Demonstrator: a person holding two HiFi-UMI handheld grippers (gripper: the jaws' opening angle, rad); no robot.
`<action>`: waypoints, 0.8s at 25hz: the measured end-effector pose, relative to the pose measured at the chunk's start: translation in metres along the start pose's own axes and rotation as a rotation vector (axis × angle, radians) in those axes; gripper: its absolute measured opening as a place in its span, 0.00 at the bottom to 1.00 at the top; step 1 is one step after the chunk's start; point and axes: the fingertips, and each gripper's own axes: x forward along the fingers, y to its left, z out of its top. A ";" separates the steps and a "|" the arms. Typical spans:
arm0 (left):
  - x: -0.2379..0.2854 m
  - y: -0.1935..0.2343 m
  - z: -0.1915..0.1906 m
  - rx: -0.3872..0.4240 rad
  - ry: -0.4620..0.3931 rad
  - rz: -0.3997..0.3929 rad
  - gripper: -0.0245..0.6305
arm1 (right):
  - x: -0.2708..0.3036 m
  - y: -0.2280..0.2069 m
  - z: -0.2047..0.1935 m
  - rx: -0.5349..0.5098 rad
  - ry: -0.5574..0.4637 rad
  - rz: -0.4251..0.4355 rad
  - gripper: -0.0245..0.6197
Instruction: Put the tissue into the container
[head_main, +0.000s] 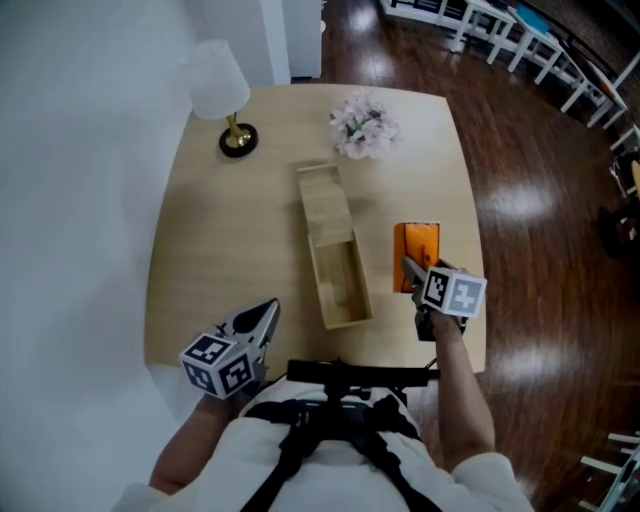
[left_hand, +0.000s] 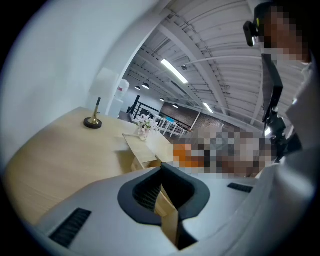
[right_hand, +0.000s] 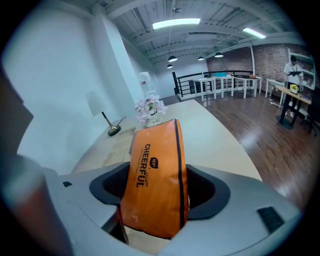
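Gripping orange tissue pack (head_main: 417, 250) by its near end: right hand-held gripper (head_main: 411, 271), jaws clamped on it. Pack sits right of the open wooden box (head_main: 338, 282), above the bench (head_main: 230, 240). Left hand-held gripper (head_main: 268, 312): narrow, empty. Recommended: lift level, lower lengthwise.

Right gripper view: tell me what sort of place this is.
Probably a large open workshop or lab hall: a bare ceiling with strip lights, a brick wall, and rows of white tables on a wood floor.
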 end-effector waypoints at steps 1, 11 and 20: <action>-0.001 0.000 0.001 -0.005 -0.004 0.000 0.03 | -0.001 0.007 0.003 -0.005 -0.003 0.014 0.58; -0.007 0.007 -0.001 -0.023 -0.016 0.019 0.03 | 0.000 0.069 0.013 -0.074 0.006 0.120 0.57; -0.012 0.010 -0.004 -0.034 -0.018 0.006 0.03 | 0.014 0.131 -0.008 -0.141 0.064 0.211 0.56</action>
